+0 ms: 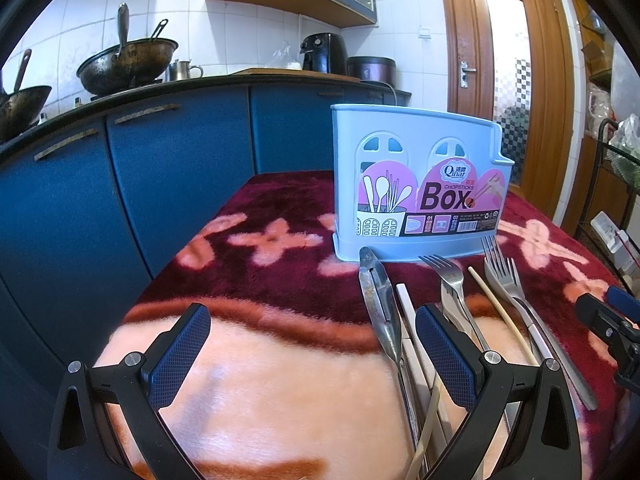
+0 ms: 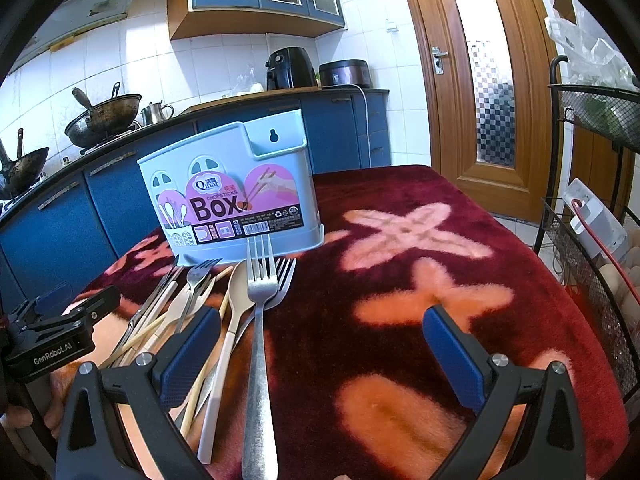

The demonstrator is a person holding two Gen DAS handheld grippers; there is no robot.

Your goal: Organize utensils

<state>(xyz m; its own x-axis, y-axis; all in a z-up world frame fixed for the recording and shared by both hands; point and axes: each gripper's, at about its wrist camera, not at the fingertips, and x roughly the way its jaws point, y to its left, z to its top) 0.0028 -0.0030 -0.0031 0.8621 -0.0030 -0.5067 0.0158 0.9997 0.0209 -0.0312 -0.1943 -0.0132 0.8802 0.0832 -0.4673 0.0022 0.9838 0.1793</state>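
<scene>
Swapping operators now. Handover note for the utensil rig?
Left claw: open, empty, low over the blanket, utensil pile just to its right.
Right claw: open, empty, the steel fork lying between its fingers, not gripped.
Chopsticks box: upright at the far side of the blanket; nothing shows above its rim.
Utensil pile: forks, a spoon, chopsticks and tongs lying loose in front of the box.
Done: nothing sorted yet, as far as can be seen.
Left: move every utensil into the box; the steel fork looks like the easiest first pick.
</scene>
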